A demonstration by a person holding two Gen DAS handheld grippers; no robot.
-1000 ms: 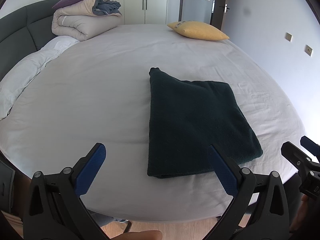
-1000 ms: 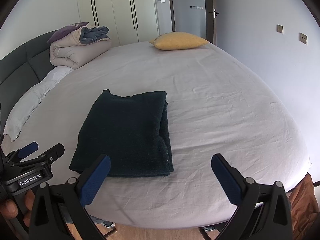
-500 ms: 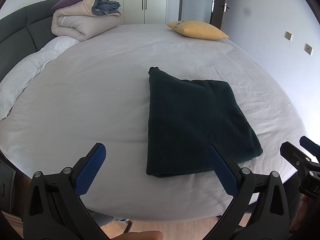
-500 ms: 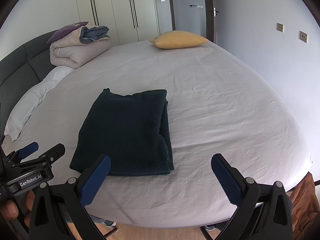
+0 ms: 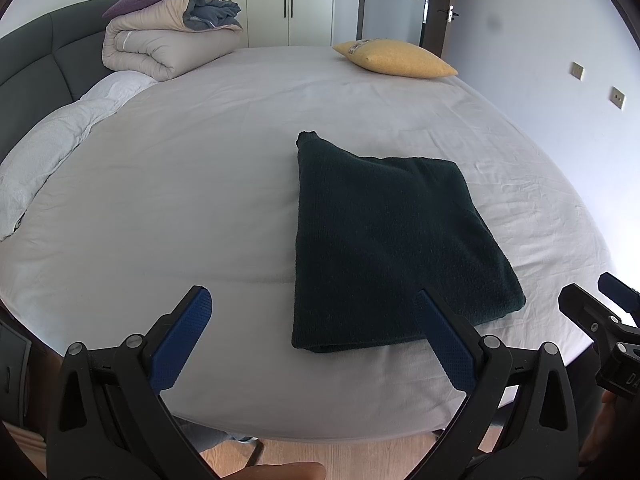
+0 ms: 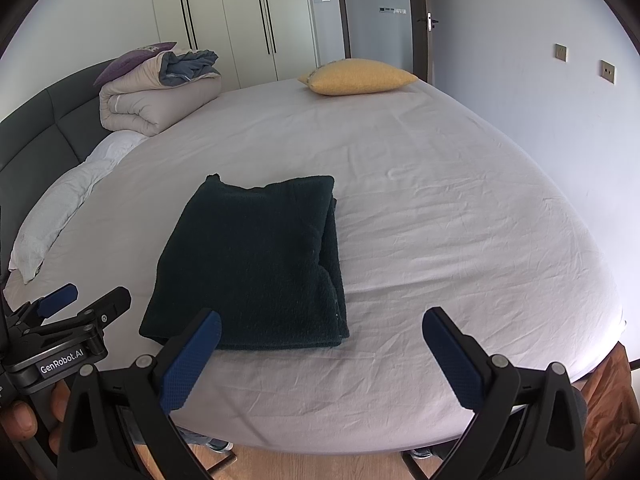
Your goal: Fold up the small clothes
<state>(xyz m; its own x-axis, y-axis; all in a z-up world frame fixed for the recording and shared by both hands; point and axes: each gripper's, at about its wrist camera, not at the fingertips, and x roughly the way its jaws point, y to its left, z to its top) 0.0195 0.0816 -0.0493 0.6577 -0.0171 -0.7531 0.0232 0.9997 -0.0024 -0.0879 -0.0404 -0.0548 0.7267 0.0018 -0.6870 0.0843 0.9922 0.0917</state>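
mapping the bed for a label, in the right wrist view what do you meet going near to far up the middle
right claw held open at the bed's edge → folded dark green cloth → bare stretch of white sheet → yellow pillow → wardrobe doors

The left gripper's right finger (image 5: 444,340) is covering part of the folded dark green garment's (image 5: 392,240) near edge. In the right wrist view, the right gripper's left finger (image 6: 192,360) is overlapping that garment's (image 6: 256,264) near left corner. The frame edge is cropping the headboard (image 5: 48,60). The folded duvet (image 5: 160,44) is hiding part of the wardrobe (image 5: 272,0). The wall switches (image 6: 607,71) are appearing too small to read.
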